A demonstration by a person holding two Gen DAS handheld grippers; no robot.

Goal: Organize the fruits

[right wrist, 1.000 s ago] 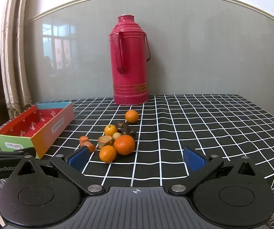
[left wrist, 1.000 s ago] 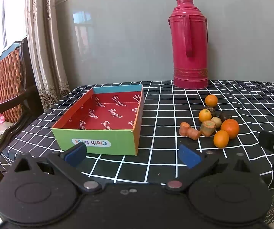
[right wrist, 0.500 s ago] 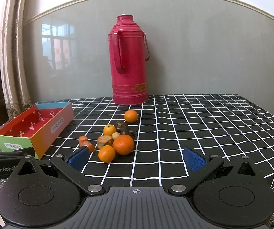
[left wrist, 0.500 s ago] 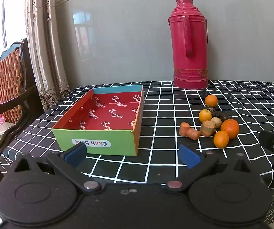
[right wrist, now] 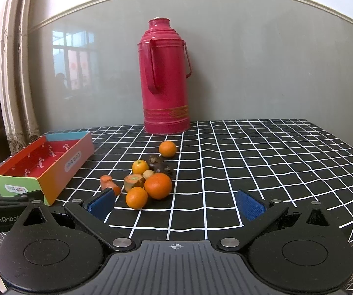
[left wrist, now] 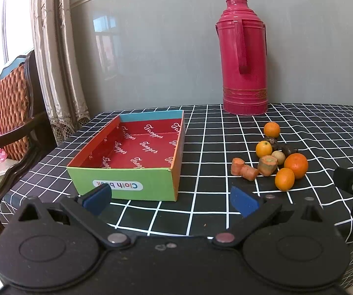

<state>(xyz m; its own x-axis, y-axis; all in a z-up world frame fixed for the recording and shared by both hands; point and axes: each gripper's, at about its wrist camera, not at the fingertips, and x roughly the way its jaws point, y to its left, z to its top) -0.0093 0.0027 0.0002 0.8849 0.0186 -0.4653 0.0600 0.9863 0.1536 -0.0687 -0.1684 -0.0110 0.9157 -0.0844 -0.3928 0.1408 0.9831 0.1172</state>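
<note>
Fingers (right wrist: 101, 202) of the right gripper (right wrist: 176, 205) and left gripper (left wrist: 170, 200) are spread apart, empty, low at frame bottom. Beyond, at frame centre: four oranges (right wrist: 158, 185), two carrot pieces (right wrist: 108, 184), one box (right wrist: 41, 164) at left on the counter (right wrist: 262, 162).

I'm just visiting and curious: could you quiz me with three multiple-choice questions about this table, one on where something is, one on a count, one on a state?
1. Where does the red thermos stand?
A. inside the box
B. at the table's far edge by the wall
C. on the chair

2. How many round orange citrus fruits lie on the checked tablecloth?
A. two
B. four
C. seven

3. What does the cardboard box hold?
A. nothing
B. carrots
C. oranges

Answers: 1 B, it stands against the grey wall. 2 B, four show in both views. 3 A, its red floor is bare.
</note>
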